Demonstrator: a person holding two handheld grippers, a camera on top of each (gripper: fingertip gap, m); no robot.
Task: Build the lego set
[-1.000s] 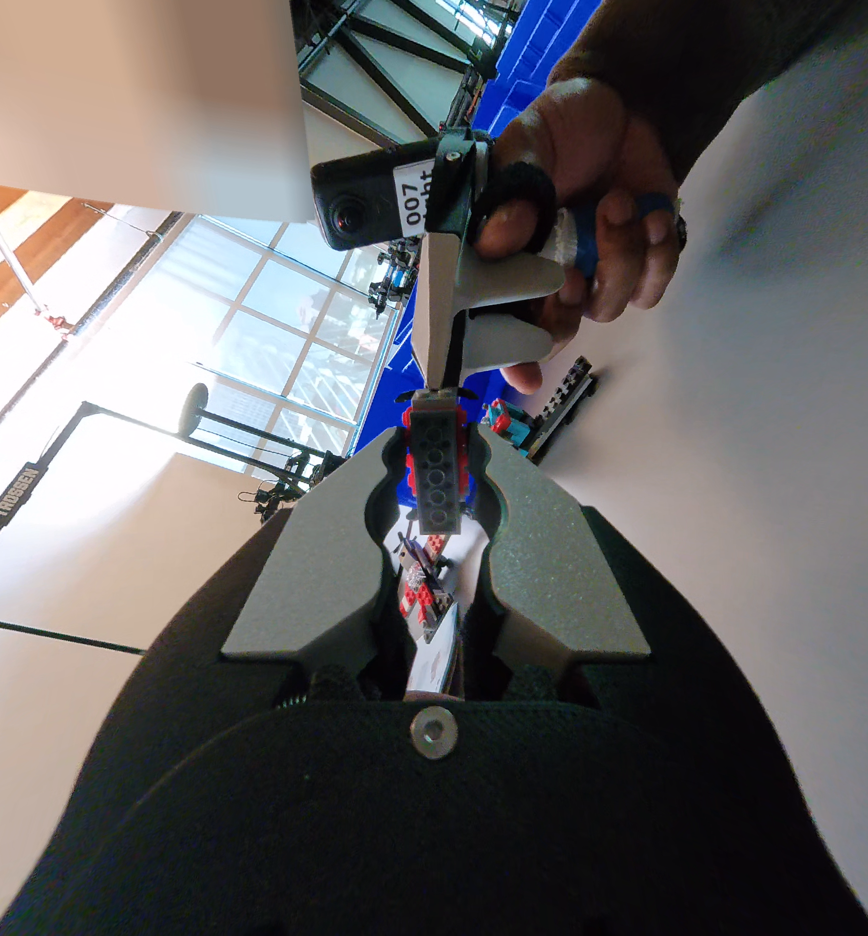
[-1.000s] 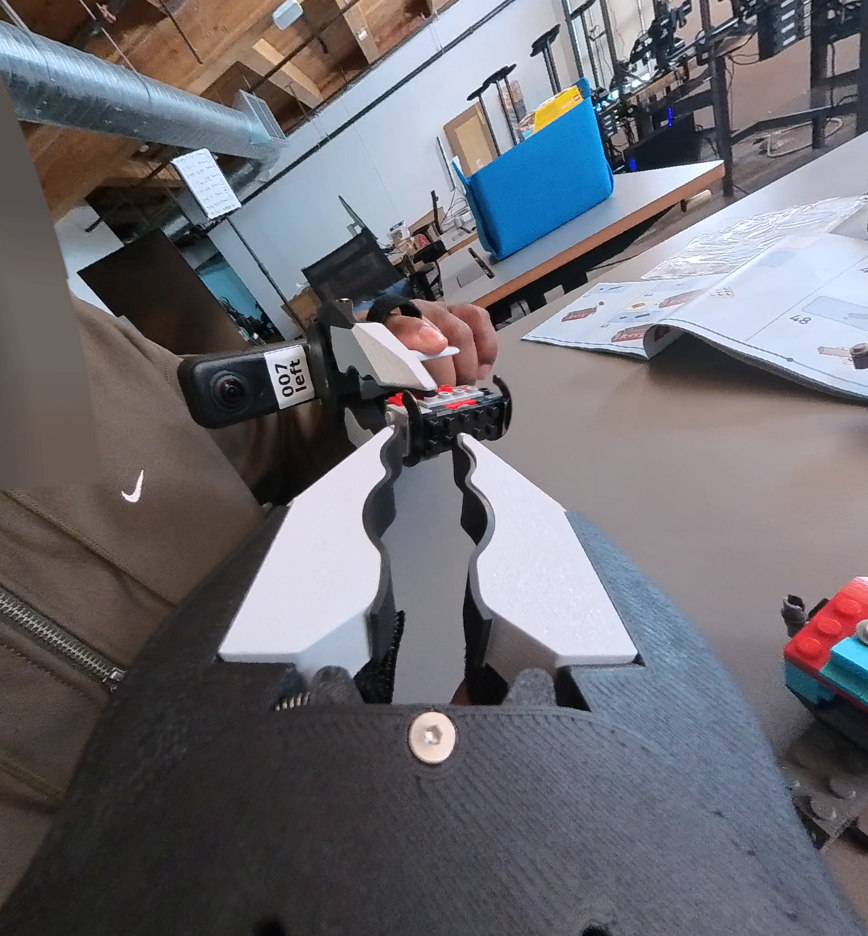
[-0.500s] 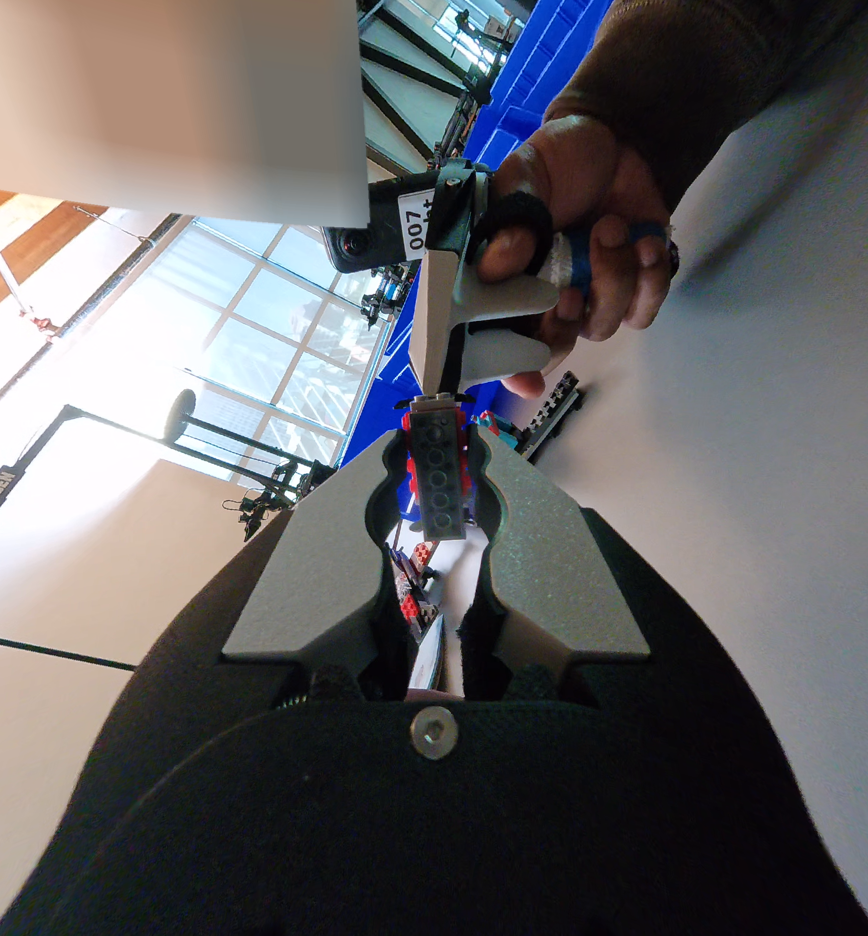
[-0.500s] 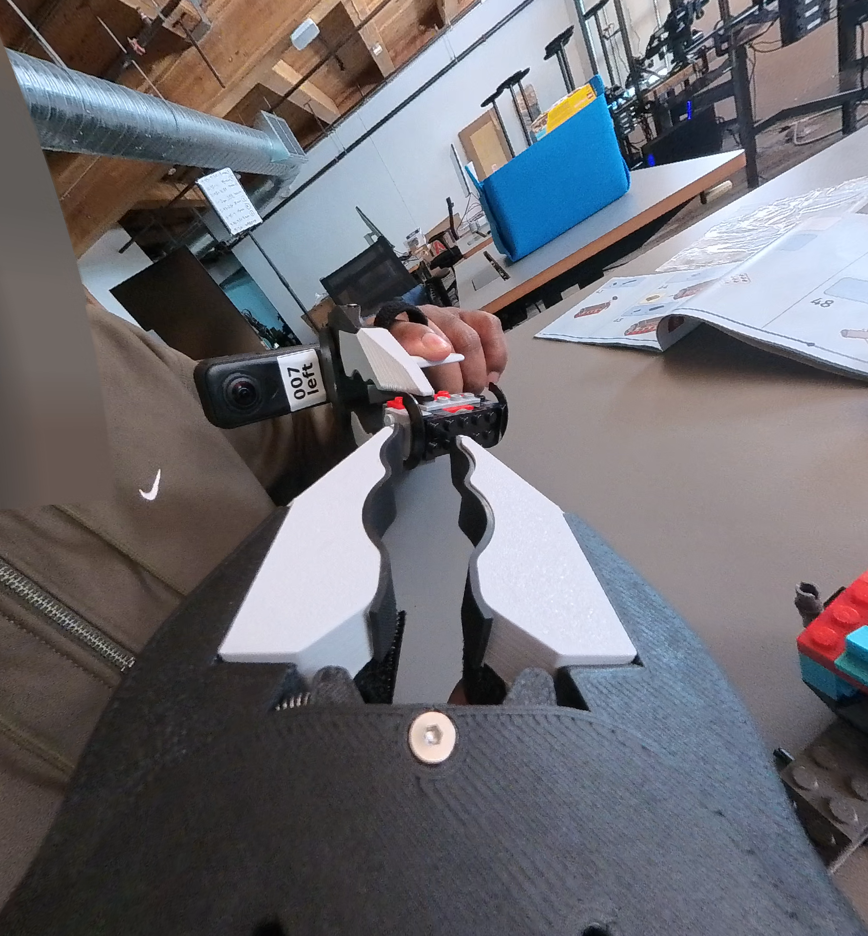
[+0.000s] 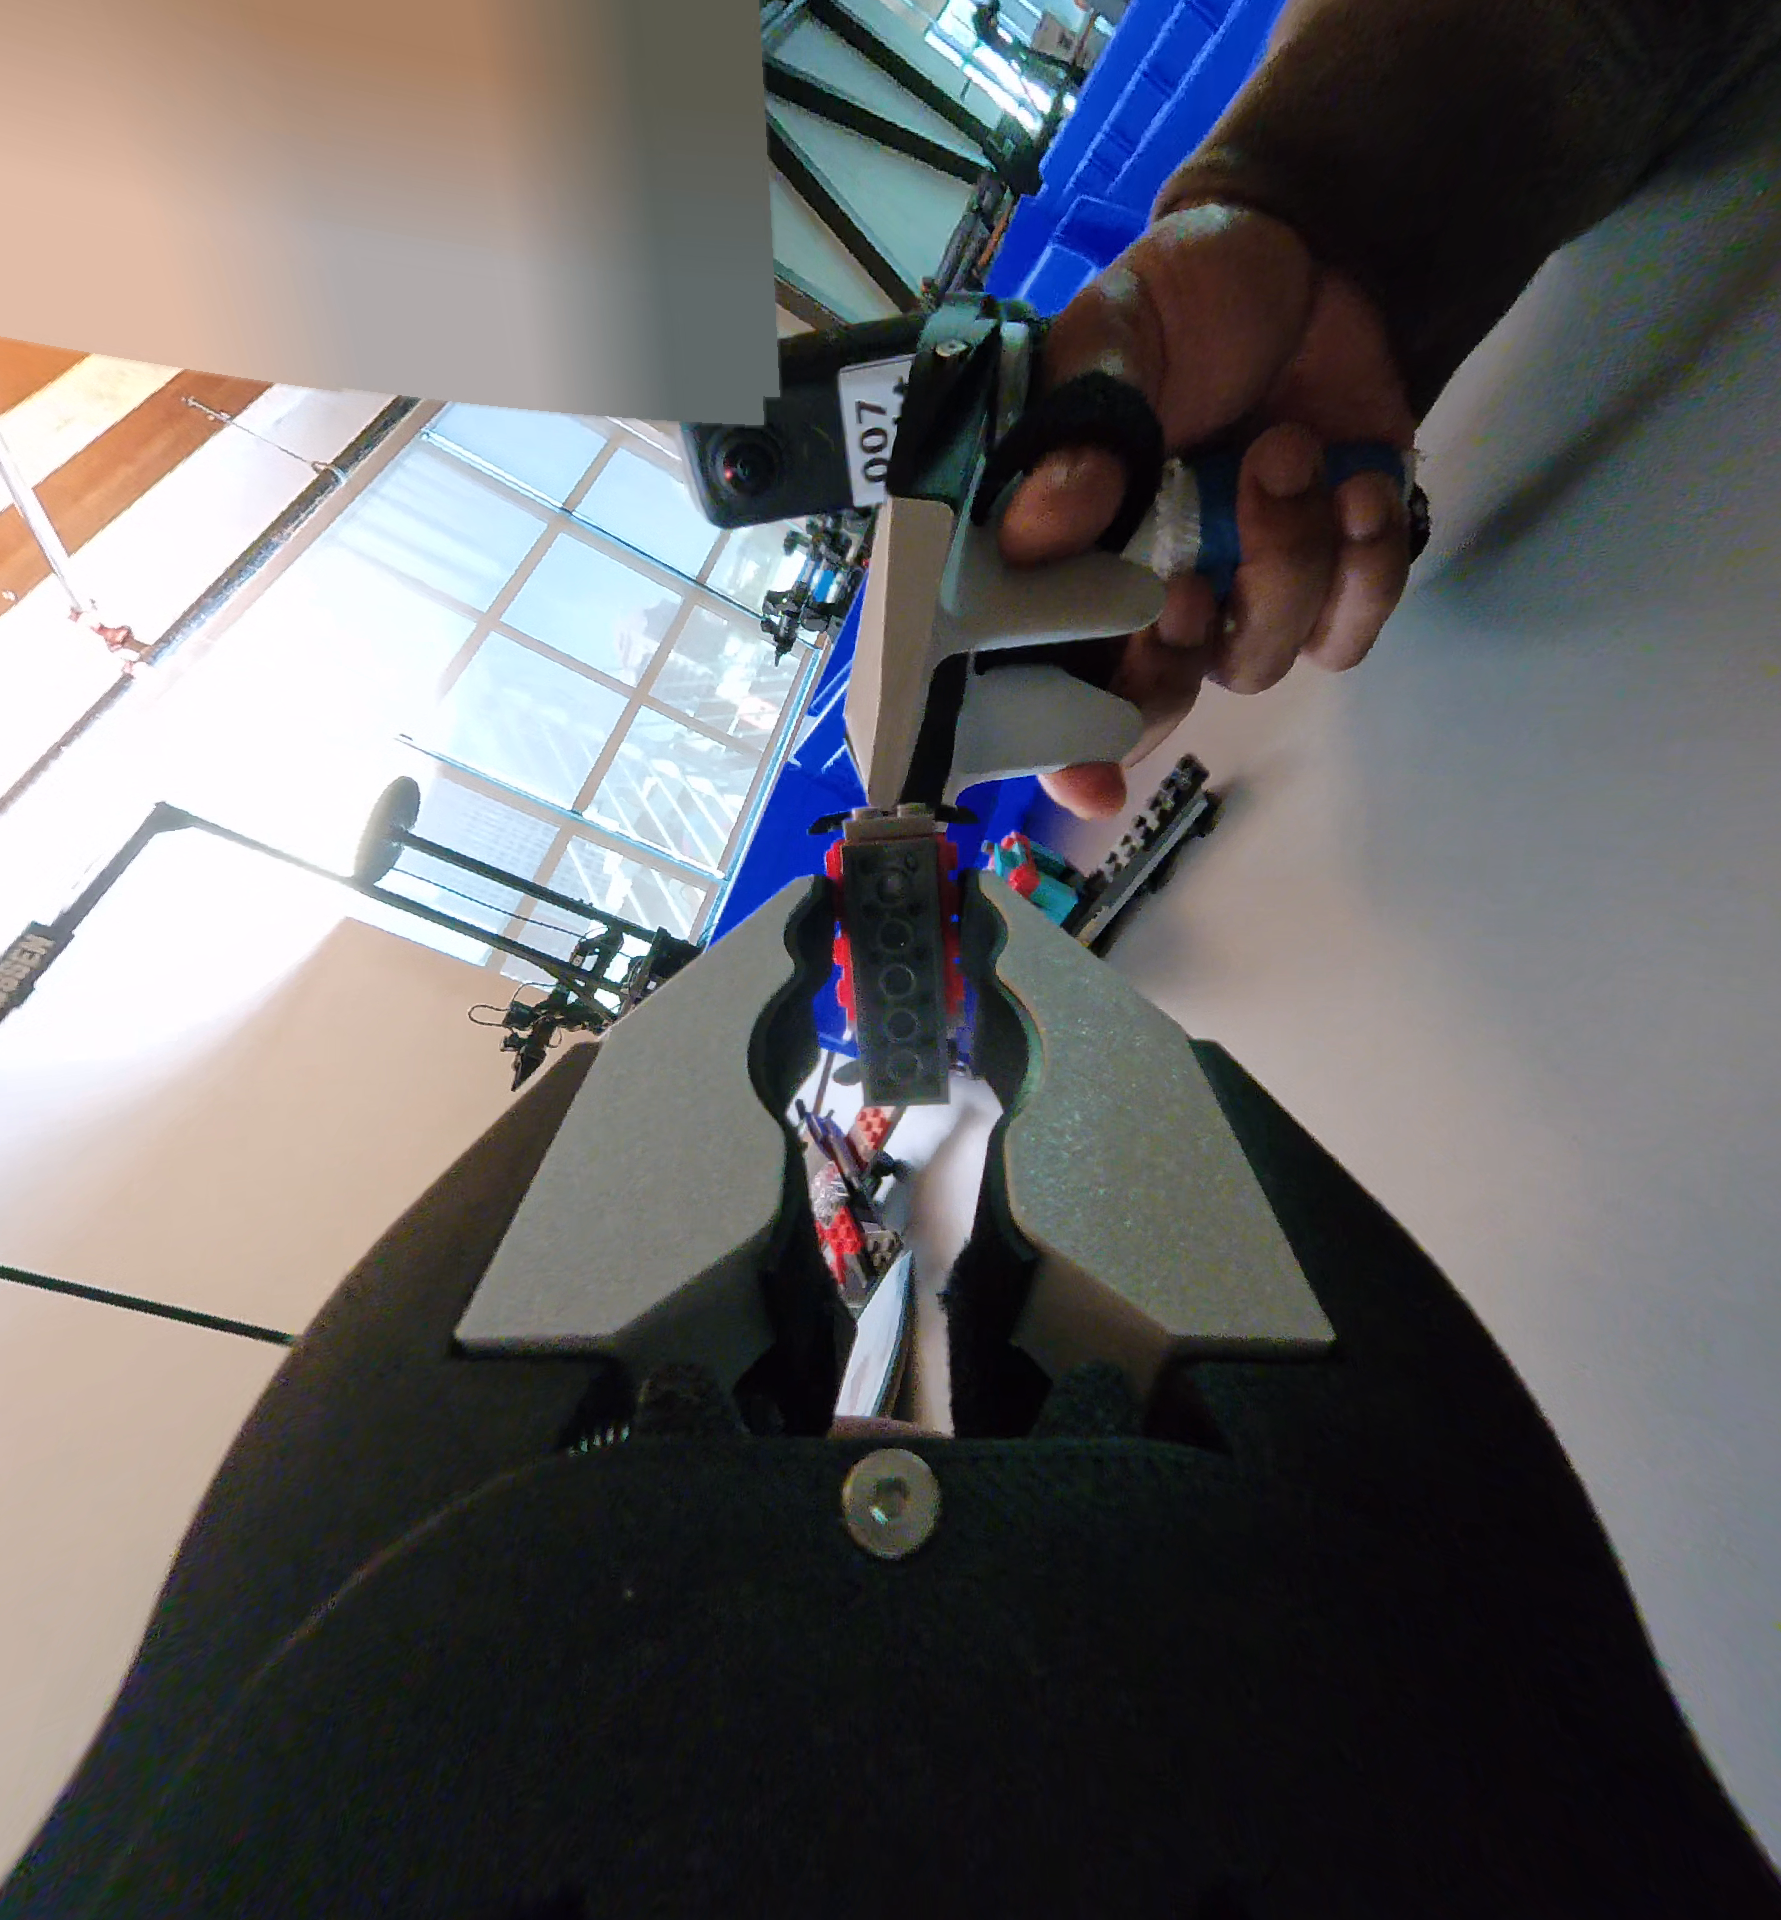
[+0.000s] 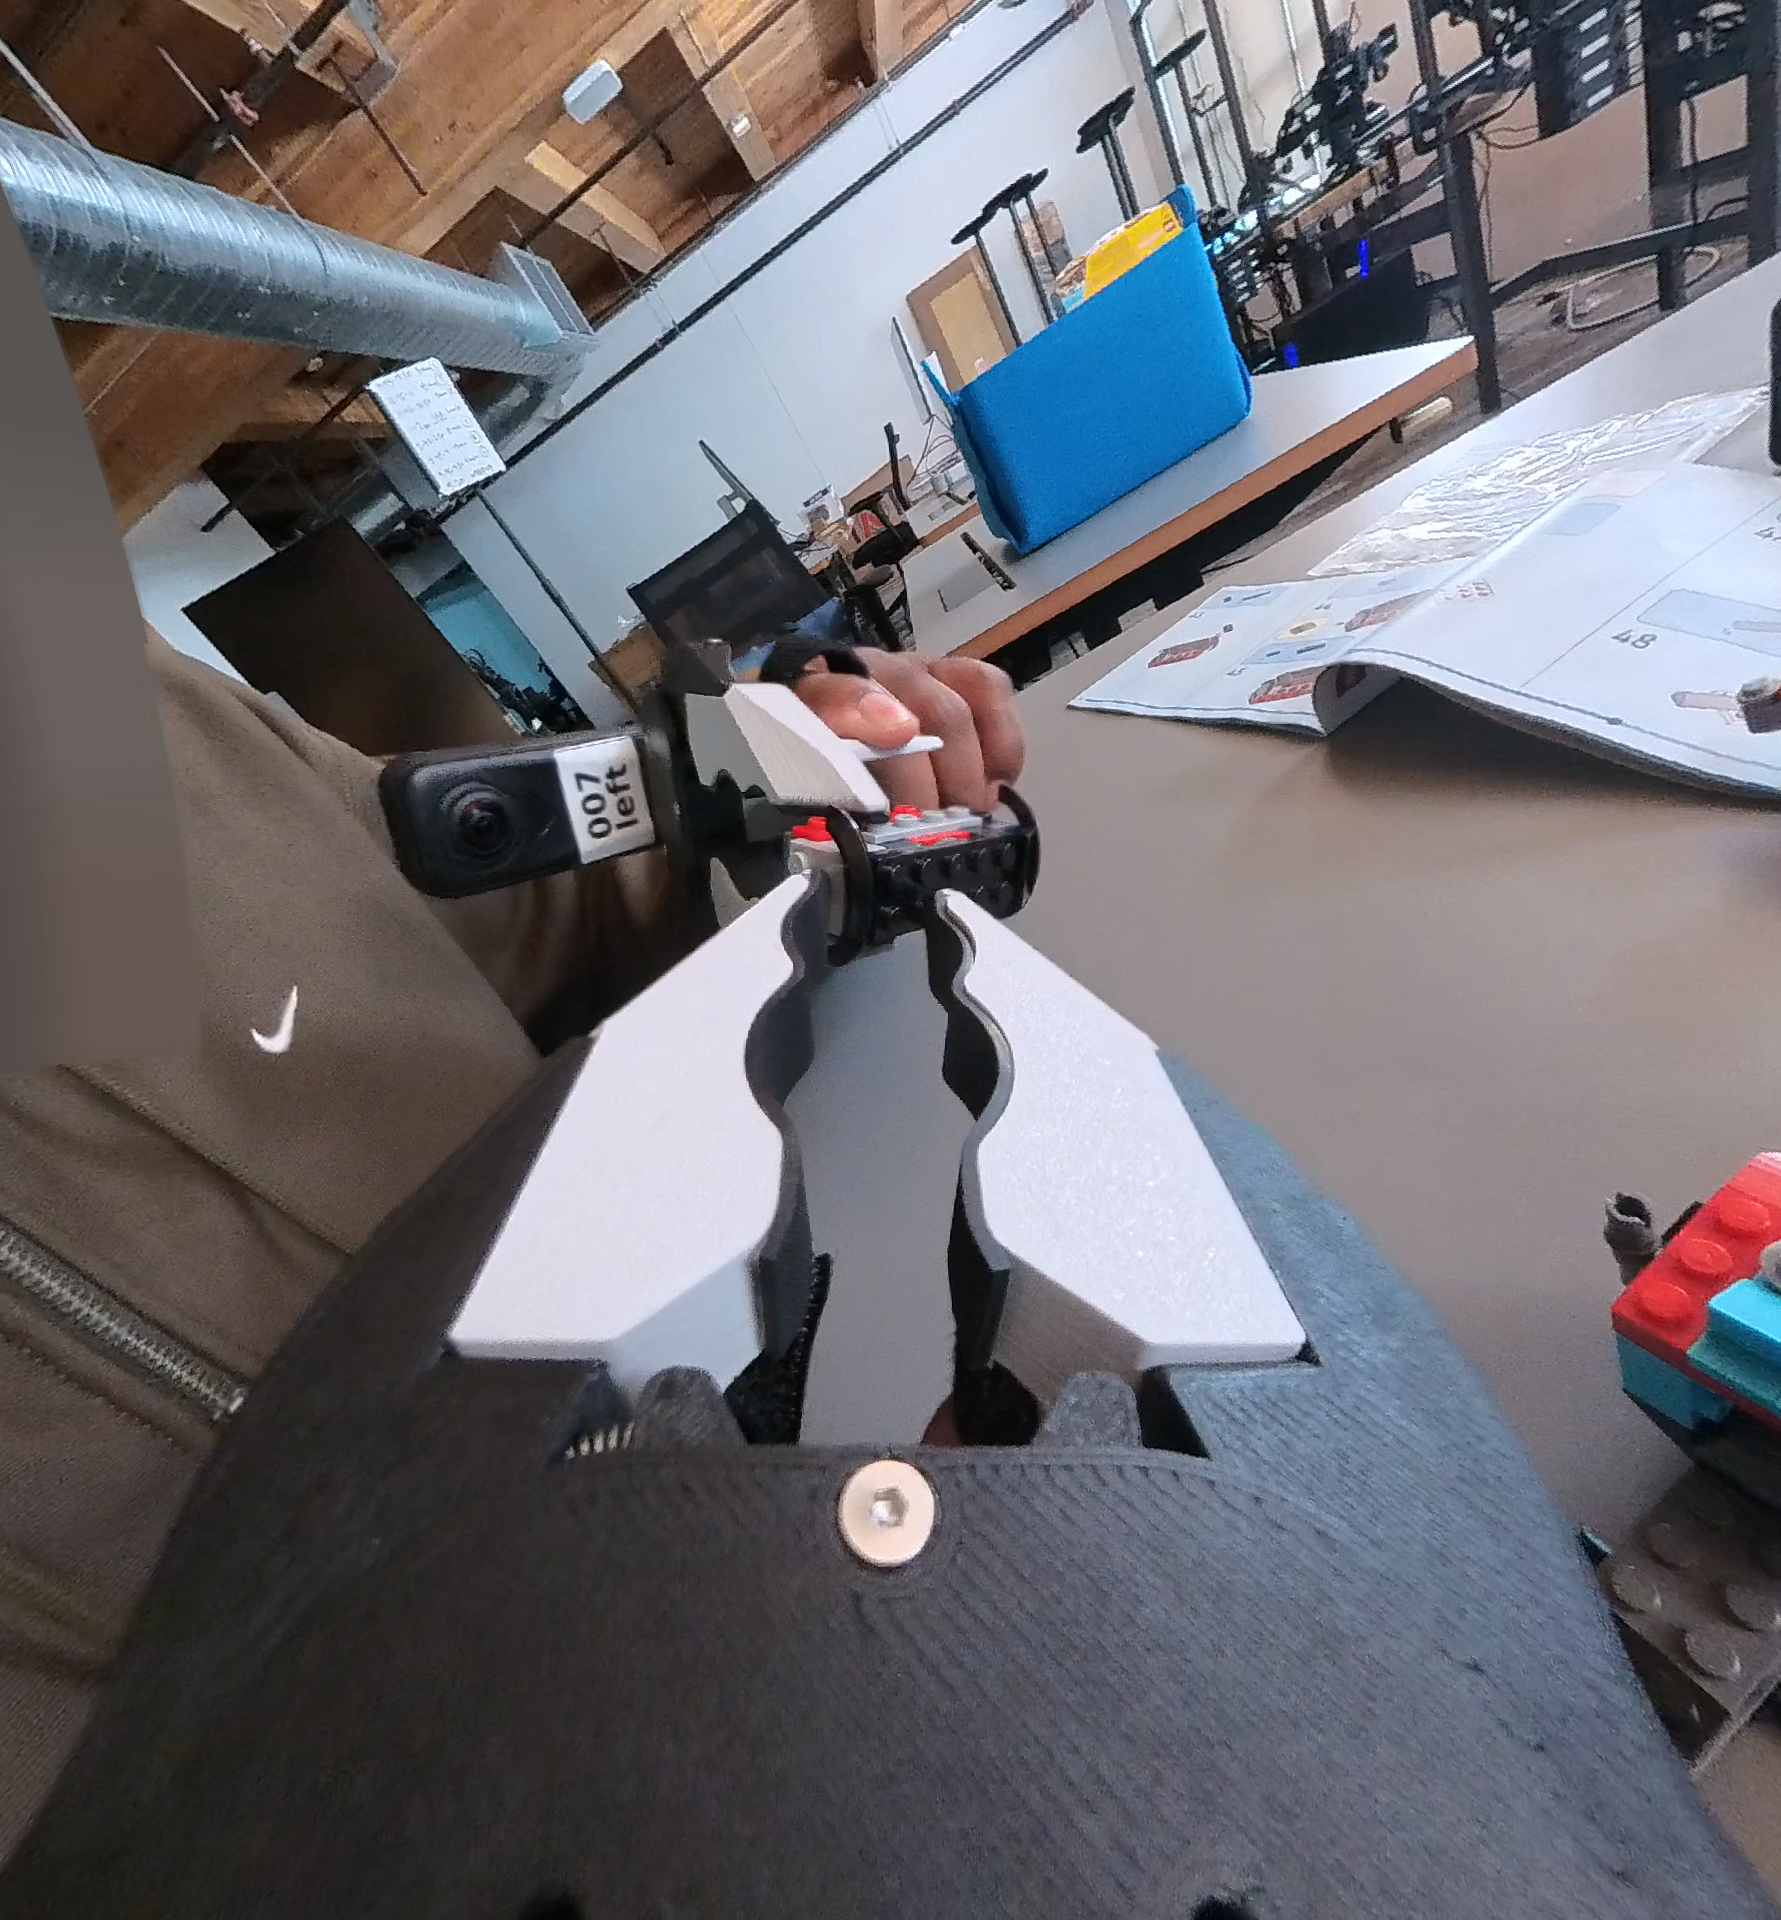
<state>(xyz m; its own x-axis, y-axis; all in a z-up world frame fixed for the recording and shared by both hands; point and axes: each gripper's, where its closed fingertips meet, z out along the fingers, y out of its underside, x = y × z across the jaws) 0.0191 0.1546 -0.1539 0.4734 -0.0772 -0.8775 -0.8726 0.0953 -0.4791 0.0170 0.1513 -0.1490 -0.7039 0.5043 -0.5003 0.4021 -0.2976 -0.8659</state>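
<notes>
Studded black-and-red brick assembly [image 5: 901, 977] sat mid-air above the smooth grey table [image 6: 1385, 987]. Left gripper [image 5: 901, 914] clamped its sides; right gripper [image 6: 870, 899] clamped one end, matte grey fingers [image 6: 1062, 1091] scalloped.

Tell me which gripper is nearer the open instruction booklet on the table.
Left, as far as I can judge. Both grippers meet at the small brick assembly; the left gripper sits on its far side, toward the booklet, the right gripper on its near side.
</notes>
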